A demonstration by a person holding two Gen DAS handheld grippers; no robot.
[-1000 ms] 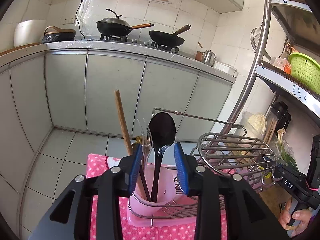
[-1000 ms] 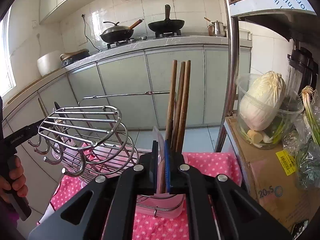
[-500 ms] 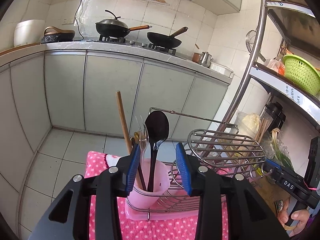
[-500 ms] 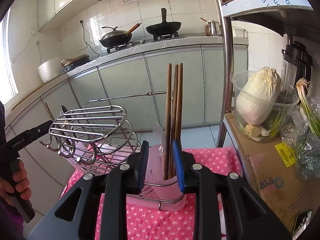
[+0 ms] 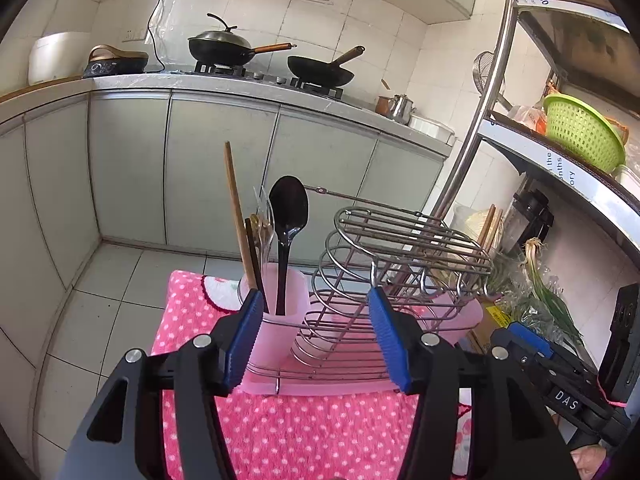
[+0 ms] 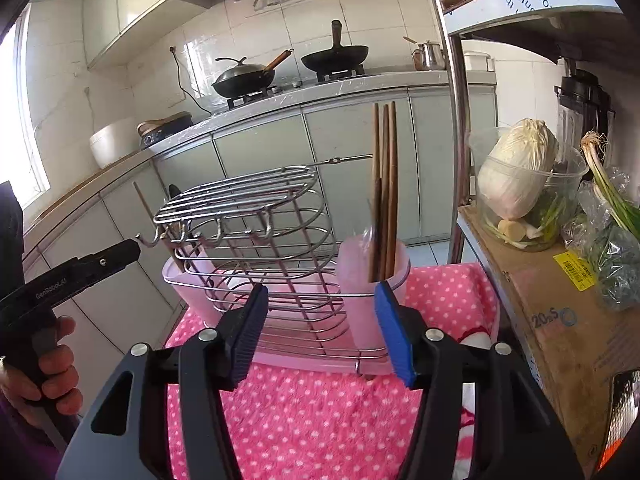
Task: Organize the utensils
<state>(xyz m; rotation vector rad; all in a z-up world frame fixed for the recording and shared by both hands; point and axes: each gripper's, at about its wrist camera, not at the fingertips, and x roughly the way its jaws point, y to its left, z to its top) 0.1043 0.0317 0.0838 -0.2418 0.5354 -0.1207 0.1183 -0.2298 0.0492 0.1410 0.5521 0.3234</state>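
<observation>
Black plastic spoon (image 5: 289, 216) and brown wooden chopsticks (image 6: 385, 184) stand in pink plastic cups (image 5: 292, 292) of wire rack (image 6: 256, 208). Left gripper (image 5: 316, 336) and right gripper (image 6: 320, 330) just opening, jaws wide apart, empty. Sorting seems done; no loose utensils visible.

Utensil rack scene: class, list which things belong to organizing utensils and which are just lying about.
Job:
chopsticks
black spoon
pink cups
wire rack
left gripper
right gripper

Lying about:
woks
cabbage
green basket
kettle
</observation>
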